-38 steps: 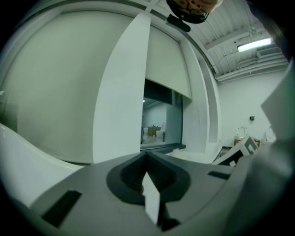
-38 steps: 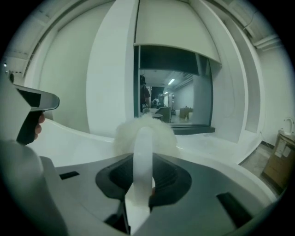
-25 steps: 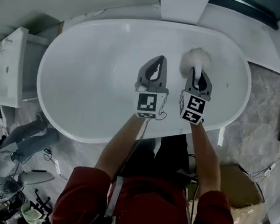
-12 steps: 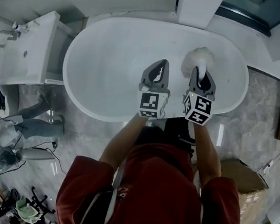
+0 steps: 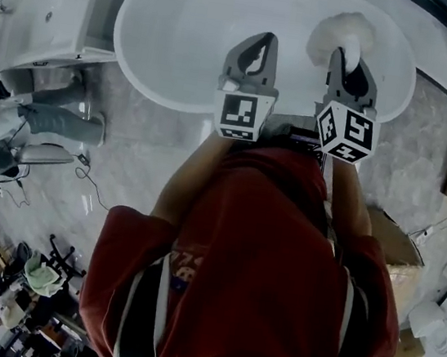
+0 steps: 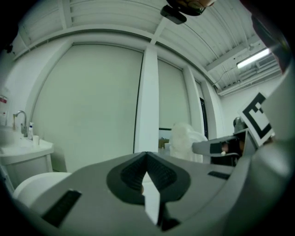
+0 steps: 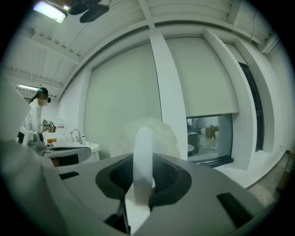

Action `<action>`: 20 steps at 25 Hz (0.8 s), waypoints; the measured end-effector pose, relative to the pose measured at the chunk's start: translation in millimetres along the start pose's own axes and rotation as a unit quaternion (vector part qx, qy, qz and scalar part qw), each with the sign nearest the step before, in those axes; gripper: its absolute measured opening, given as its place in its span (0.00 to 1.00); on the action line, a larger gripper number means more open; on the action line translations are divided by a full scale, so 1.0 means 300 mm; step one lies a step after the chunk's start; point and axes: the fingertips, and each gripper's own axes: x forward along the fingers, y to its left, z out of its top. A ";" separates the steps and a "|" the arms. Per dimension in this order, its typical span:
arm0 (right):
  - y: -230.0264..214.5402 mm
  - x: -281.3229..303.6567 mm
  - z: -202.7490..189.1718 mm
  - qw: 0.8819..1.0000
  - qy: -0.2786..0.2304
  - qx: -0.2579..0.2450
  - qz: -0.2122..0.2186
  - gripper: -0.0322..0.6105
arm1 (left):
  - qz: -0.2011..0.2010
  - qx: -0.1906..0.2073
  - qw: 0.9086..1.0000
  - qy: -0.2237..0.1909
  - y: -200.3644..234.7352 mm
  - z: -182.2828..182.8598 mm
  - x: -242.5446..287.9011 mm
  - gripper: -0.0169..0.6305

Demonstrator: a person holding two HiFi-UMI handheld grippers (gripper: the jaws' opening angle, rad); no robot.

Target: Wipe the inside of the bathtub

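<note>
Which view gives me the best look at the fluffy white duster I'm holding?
The head view: the whole fluffy duster shows over the bathtub, sticking out of the right gripper. The right gripper view shows its handle clamped between the jaws, the rest hazy behind. The left gripper view catches only a side glimpse.

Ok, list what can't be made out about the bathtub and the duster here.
Far rim of the bathtub: cut off by the head view's top edge.
Whether the duster in the right gripper touches the bathtub: the head view looks from above, and both gripper views face the wall.
Dirt or wet on the bathtub: too faint to tell in the head view.
</note>
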 end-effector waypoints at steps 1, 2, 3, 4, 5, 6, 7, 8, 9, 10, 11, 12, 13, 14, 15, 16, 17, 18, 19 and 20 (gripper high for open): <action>0.009 -0.007 0.011 1.000 -0.004 -0.004 0.007 0.19 | 0.010 -0.002 1.000 -0.004 0.014 0.012 -0.019 0.05; 0.019 -0.012 0.023 1.000 -0.008 -0.007 0.014 0.19 | 0.020 -0.002 1.000 -0.007 0.030 0.023 -0.034 0.05; 0.026 -0.018 0.039 1.000 -0.015 -0.010 0.021 0.19 | 0.028 0.000 1.000 -0.011 0.042 0.035 -0.045 0.05; 0.028 -0.029 0.059 0.999 -0.026 -0.012 0.027 0.19 | 0.034 0.003 0.999 -0.015 0.046 0.048 -0.054 0.05; 0.028 -0.046 0.080 0.999 -0.038 -0.015 0.032 0.19 | 0.039 0.006 0.999 -0.019 0.042 0.060 -0.066 0.05; 0.027 -0.065 0.104 0.998 -0.050 -0.018 0.037 0.19 | 0.043 0.009 0.999 -0.023 0.037 0.073 -0.079 0.05; 0.026 -0.079 0.132 0.997 -0.064 -0.023 0.041 0.19 | 0.047 0.012 0.998 -0.029 0.034 0.087 -0.086 0.05; 0.026 -0.089 0.165 0.995 -0.078 -0.029 0.046 0.19 | 0.051 0.013 0.998 -0.035 0.036 0.106 -0.087 0.05; 0.026 -0.095 0.201 0.994 -0.093 -0.037 0.051 0.19 | 0.055 0.011 0.997 -0.043 0.038 0.126 -0.083 0.05; 0.024 -0.103 0.236 0.992 -0.107 -0.047 0.057 0.19 | 0.059 0.007 0.997 -0.050 0.037 0.143 -0.078 0.05; 0.021 -0.112 0.269 0.989 -0.120 -0.057 0.062 0.19 | 0.061 0.003 0.997 -0.054 0.032 0.158 -0.073 0.05; 0.017 -0.123 0.300 0.987 -0.134 -0.067 0.064 0.19 | 0.063 0.000 0.996 -0.058 0.026 0.171 -0.068 0.05; 0.012 -0.136 0.329 0.984 -0.149 -0.077 0.065 0.19 | 0.065 0.001 0.996 -0.063 0.019 0.186 -0.063 0.05; 0.007 -0.150 0.356 0.981 -0.163 -0.087 0.064 0.19 | 0.066 0.005 0.995 -0.069 0.012 0.202 -0.060 0.05; 0.002 -0.164 0.381 0.978 -0.176 -0.096 0.060 0.19 | 0.067 0.009 0.995 -0.076 0.007 0.219 -0.059 0.05; -0.002 -0.178 0.402 0.975 -0.188 -0.102 0.056 0.19 | 0.068 0.011 0.994 -0.085 0.002 0.238 -0.062 0.05; -0.005 -0.191 0.419 0.973 -0.199 -0.107 0.050 0.19 | 0.070 0.013 0.993 -0.095 -0.002 0.259 -0.067 0.05; -0.008 -0.204 0.430 0.971 -0.208 -0.109 0.043 0.20 | 0.072 0.014 0.992 -0.105 -0.007 0.278 -0.073 0.05; -0.010 -0.214 0.436 0.969 -0.216 -0.110 0.037 0.20 | 0.074 0.014 0.991 -0.113 -0.011 0.295 -0.080 0.05; -0.010 -0.219 0.438 0.968 -0.223 -0.109 0.032 0.20 | 0.076 0.014 0.990 -0.120 -0.015 0.309 -0.085 0.05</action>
